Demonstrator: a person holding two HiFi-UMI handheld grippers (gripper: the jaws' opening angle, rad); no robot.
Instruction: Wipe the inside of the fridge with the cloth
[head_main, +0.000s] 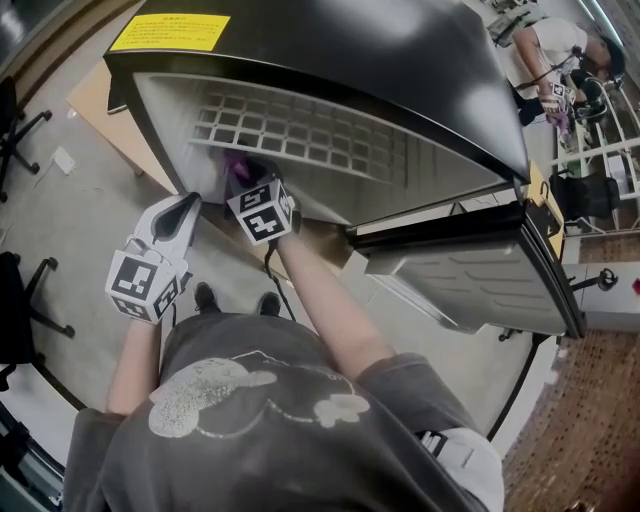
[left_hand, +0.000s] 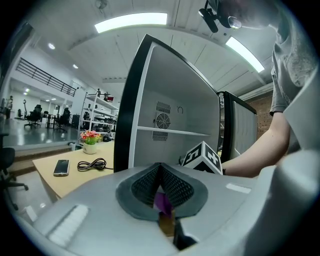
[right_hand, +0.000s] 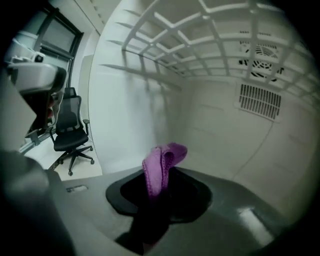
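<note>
L gripper hangs outside the fridge, near-left of its opening. Its jaws are pressed together, w/ a tiny purple sliver in the slit; can't tell what that is. Just right of it, R gripper reaches into the compartment under the wire shelf. Its jaws are clamped on the purple cloth, which stands up from them in a folded tuft, apparently touching no wall. Door stands open at right.

Cloth looks light, soft & floppy, and prob. folds on itself. Best to grip low on a bunched edge & leave a flap free to press flat on the liner. Not fragile, and little chance of slipping.

Count: 2 grippers, 1 cloth, 1 fridge, 1 wire shelf, 1 door.
</note>
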